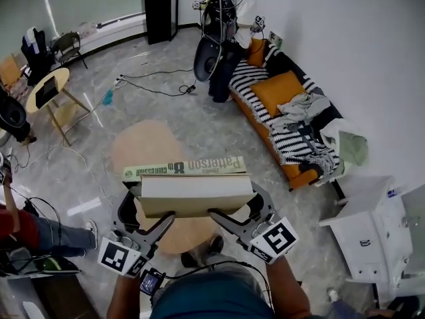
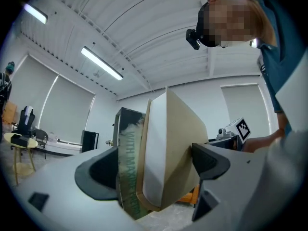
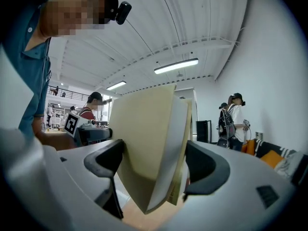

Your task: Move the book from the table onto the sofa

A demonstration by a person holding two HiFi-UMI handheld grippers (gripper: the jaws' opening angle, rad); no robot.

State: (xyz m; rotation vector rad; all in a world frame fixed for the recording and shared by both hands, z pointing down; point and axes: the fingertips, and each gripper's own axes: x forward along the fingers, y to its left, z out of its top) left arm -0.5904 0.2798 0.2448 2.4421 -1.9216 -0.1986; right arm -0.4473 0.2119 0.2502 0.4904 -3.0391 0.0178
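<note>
Book: the book point(image 1: 189, 188) is hanging in the air above the round wooden counter point(image 1: 143, 148), clear of its top and well apart from the sofa point(image 1: 254, 120). Its green spine is facing away from the wearer and its pale page edges are facing toward them.
Writing: the spine is showing "Patterson" upside down in the head view. In the left gripper view, "WITH MAXINE" is running along the green cover edge of the book point(image 2: 168, 148). The smaller print is staying too blurred to read.
Left gripper: the left gripper point(image 1: 147, 212) is clamping the book's left end, one jaw pressing on each cover.
Right gripper: the right gripper point(image 1: 242, 208) is gripping the right end the same way, with the page block point(image 3: 144, 153) sitting between its jaws.
Sofa: striped blankets and an orange cushion point(image 1: 282, 88) are lying on the orange sofa.
</note>
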